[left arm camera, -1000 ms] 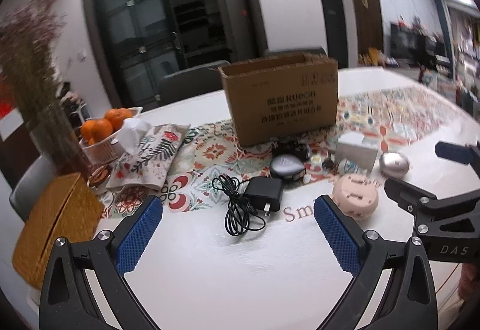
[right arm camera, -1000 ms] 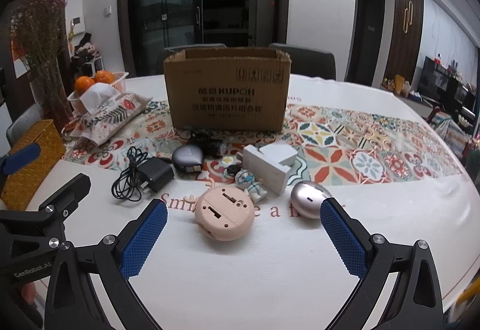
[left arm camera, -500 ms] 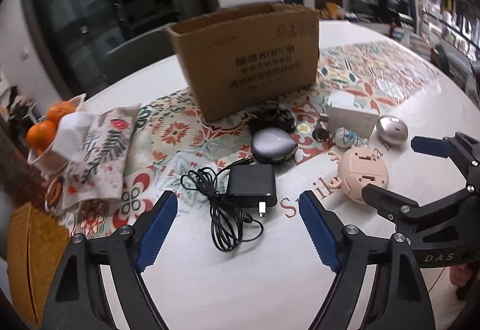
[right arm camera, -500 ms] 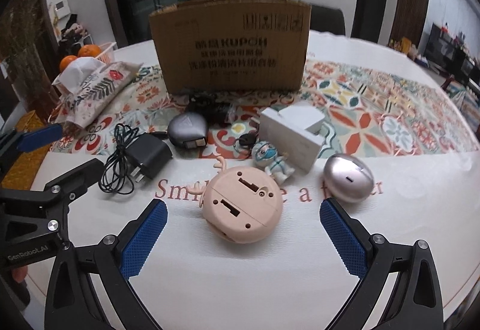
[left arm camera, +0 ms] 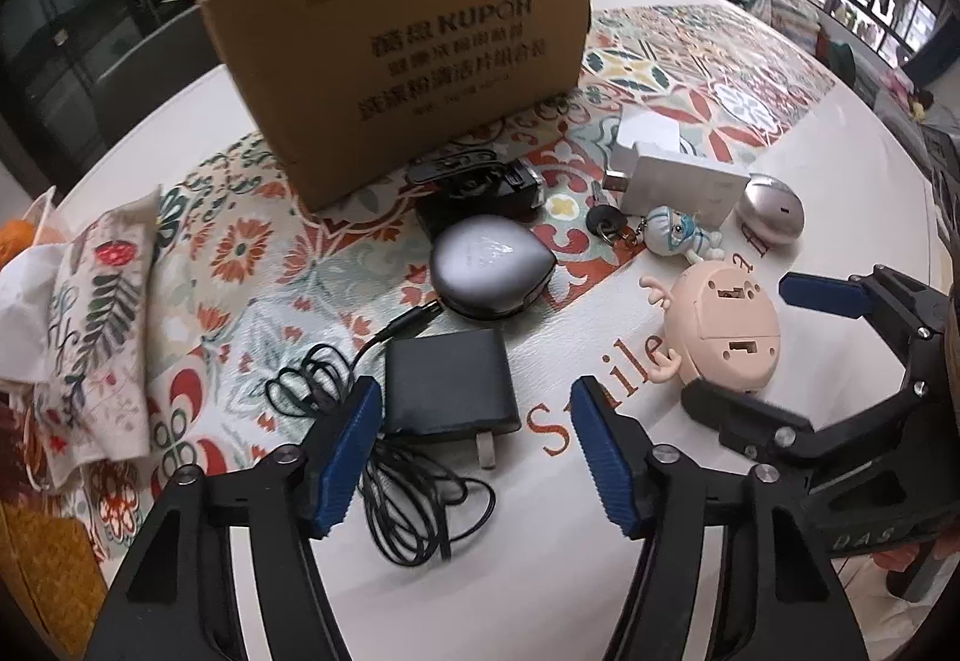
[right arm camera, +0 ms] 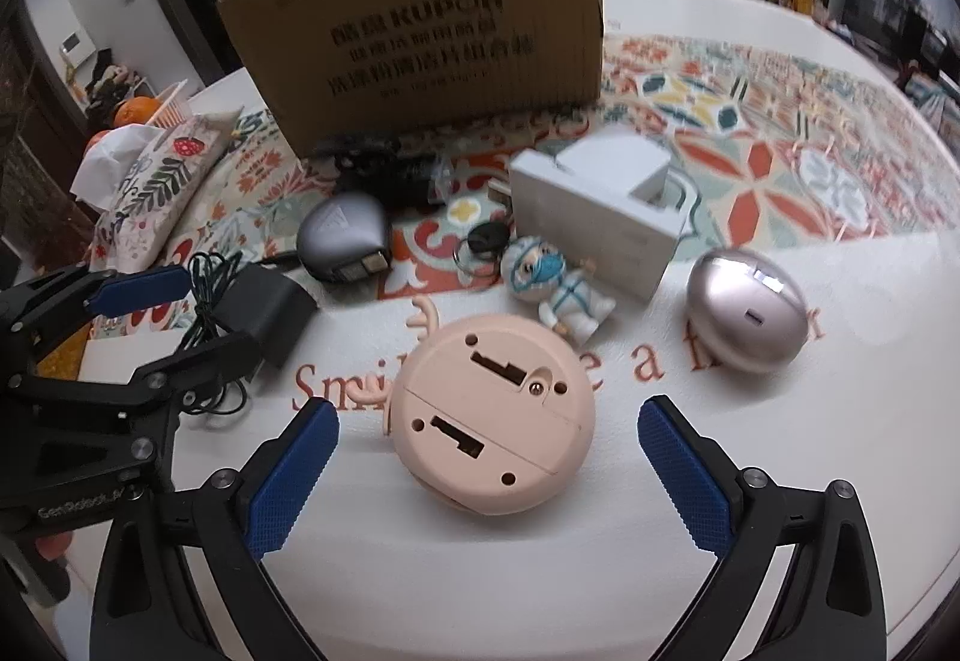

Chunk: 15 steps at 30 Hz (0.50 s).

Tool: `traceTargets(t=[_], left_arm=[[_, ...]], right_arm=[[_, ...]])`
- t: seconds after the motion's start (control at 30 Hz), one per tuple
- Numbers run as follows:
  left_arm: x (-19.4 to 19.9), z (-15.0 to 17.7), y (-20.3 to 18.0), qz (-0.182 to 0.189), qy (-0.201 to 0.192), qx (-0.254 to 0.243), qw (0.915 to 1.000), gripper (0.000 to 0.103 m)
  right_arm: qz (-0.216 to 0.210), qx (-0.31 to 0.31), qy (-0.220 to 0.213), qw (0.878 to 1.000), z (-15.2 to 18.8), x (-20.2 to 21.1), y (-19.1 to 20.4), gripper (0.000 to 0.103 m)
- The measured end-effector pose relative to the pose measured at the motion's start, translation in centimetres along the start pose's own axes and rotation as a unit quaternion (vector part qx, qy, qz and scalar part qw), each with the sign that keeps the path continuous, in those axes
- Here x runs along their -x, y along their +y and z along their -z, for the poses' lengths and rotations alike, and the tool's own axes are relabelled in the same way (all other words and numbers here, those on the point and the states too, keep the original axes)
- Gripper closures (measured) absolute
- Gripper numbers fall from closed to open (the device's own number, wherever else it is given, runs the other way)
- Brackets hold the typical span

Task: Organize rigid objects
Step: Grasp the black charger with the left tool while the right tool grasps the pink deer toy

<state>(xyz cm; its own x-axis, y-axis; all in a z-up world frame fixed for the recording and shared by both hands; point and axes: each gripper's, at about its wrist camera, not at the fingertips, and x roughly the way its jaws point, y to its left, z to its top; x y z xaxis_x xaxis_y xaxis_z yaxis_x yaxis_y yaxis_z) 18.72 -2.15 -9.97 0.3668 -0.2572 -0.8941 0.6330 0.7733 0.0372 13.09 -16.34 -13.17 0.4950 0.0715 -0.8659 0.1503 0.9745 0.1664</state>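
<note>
An open cardboard box (left arm camera: pixel 408 42) stands on the table, also in the right wrist view (right arm camera: pixel 432 24). Before it lie a black charger (left arm camera: pixel 447 382) with coiled cable (left arm camera: pixel 414 499), a grey teardrop device (left arm camera: pixel 489 265), a white box (right arm camera: pixel 594 214), a figurine keychain (right arm camera: pixel 555 286), a silver egg-shaped object (right arm camera: pixel 747 310) and a pink round deer-antler gadget (right arm camera: pixel 495 424). My left gripper (left arm camera: pixel 474 445) is open, its fingers on either side of the charger's near end. My right gripper (right arm camera: pixel 489 469) is open, just before the pink gadget.
A floral tissue pouch (left arm camera: pixel 99 325) lies at the left with oranges (right arm camera: pixel 135 111) in a basket behind it. A woven box (left arm camera: pixel 42 559) sits at the near left. A black item (left arm camera: pixel 474 187) lies against the cardboard box. Patterned runner (right arm camera: pixel 780 120) crosses the table.
Both grippers have moved forward and down toward the table. The left has closed in on the charger, the right on the pink gadget. Nothing on the table has moved.
</note>
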Motion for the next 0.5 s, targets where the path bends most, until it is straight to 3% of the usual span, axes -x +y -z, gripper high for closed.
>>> traceTargets(t=[0.5], left_arm=[[-3.0,-1.5,1.3,-0.006,0.047,0.01,0.9988,0.047]], right_arm=[[-0.002,-0.002,0.025,1.0,-0.5,-2.3,0.2,0.003]])
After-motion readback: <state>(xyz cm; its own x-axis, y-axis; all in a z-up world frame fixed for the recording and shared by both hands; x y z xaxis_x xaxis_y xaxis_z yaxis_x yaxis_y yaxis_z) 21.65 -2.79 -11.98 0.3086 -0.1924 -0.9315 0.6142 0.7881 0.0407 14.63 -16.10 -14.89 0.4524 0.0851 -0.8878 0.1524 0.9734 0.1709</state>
